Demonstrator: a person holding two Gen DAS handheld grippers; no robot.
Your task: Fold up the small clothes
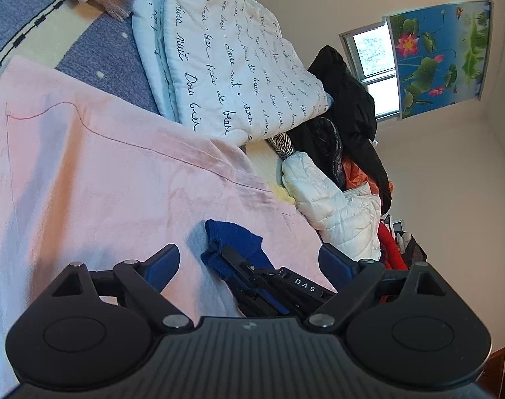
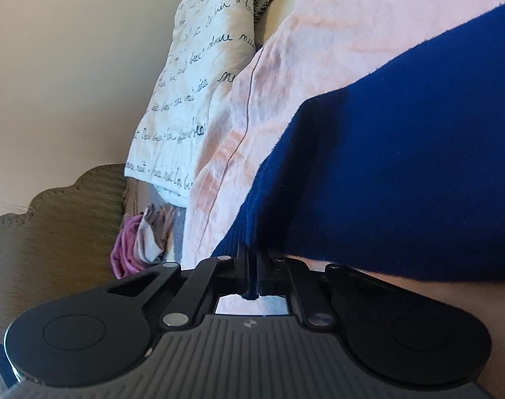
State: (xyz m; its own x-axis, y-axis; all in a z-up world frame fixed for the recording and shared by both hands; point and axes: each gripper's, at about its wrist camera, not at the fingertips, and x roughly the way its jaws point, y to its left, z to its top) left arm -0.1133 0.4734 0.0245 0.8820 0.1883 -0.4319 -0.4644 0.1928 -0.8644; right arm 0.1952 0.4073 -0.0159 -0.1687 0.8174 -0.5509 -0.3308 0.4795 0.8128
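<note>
Right tool [image 2: 252, 266] pinches the blue knit [image 2: 402, 166] mid-fold over the pink blanket [image 1: 102, 166]; left tool [image 1: 252, 262], spread, likely grips next.

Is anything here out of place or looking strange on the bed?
Nothing looks damaged or spilled. The small dark blue knitted garment lies bunched on the pink blanket, not flat, with the right gripper shut on its edge. The left gripper is open. Loose pink and grey clothes lie crumpled beside the blanket.

bed [image 1: 96, 60], pink blanket [image 1: 102, 173], script-printed quilt [image 1: 232, 66], blue knit garment [image 1: 235, 242]
</note>
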